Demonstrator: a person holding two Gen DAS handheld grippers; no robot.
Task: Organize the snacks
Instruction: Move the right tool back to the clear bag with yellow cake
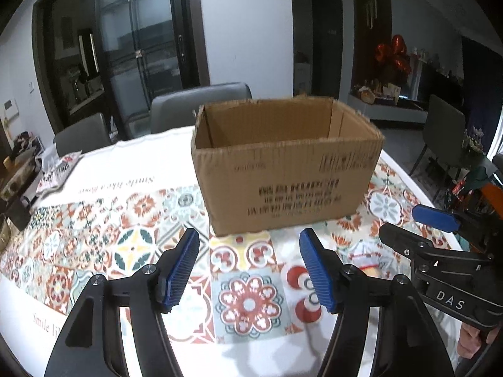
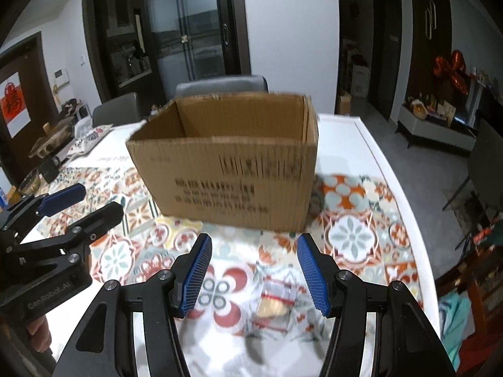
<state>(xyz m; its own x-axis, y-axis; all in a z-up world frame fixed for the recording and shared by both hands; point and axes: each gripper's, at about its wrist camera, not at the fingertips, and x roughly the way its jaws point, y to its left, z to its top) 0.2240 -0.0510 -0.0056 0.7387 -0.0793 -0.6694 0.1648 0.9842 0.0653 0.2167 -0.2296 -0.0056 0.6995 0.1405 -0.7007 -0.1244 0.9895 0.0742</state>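
The right tongs [image 2: 254, 270] gape empty above a clear-wrapped snack packet [image 2: 275, 301] on the table [image 2: 361, 132]; the left tongs [image 1: 250, 267] likewise hold nothing. The slippery film could slide from the pads [image 2: 196, 275]; a careless reach might shove the cardboard box [image 2: 226, 163].

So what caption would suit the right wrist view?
Open jaws above a snack packet on the patterned tablecloth, cardboard box ahead.
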